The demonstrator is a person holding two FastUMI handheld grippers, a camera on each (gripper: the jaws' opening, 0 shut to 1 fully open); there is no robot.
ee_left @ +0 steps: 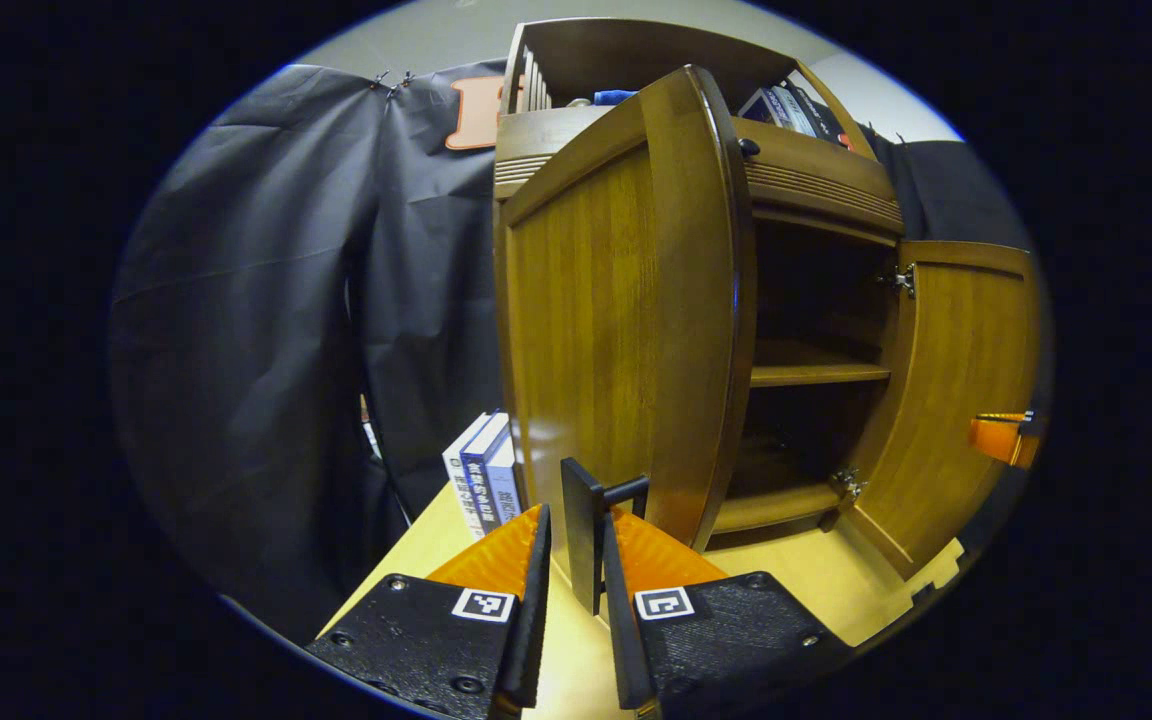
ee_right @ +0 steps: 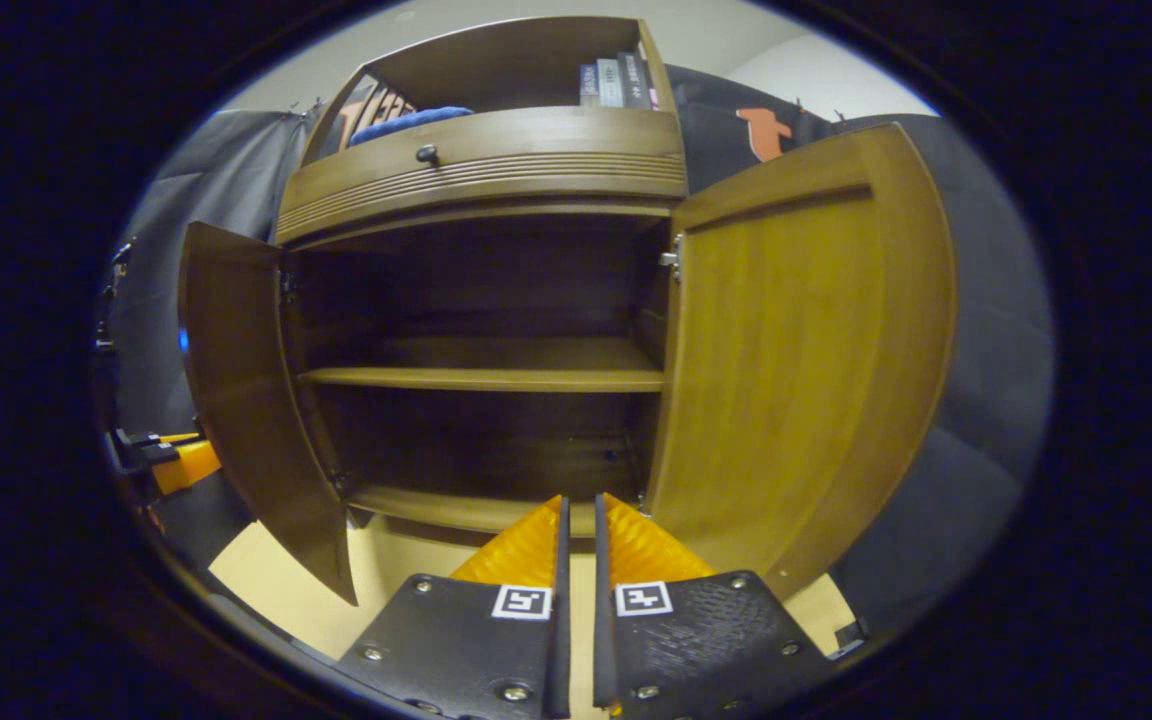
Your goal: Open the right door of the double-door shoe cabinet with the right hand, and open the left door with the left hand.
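Both doors of the shoe cabinet (ee_right: 481, 165) stand swung out, so the opening itself looks done; what remains, as I judge it, is only to let go and draw the hands back. In the left gripper view the left claw (ee_left: 576, 540) is closed to a narrow gap around the dark bar handle (ee_left: 584, 530) of the left door (ee_left: 626, 330), its fingers seemingly pressing on either side of the bar; that door stands edge-on, wide open, above the pale table (ee_left: 796, 585). In the right gripper view the right claw (ee_right: 576, 530) is nearly closed with nothing between its fingers, free of the right door (ee_right: 796, 360), which hangs fully open beside it; the bare middle shelf (ee_right: 486, 378) shows inside. Books (ee_left: 484, 478) stand just beside the cabinet.
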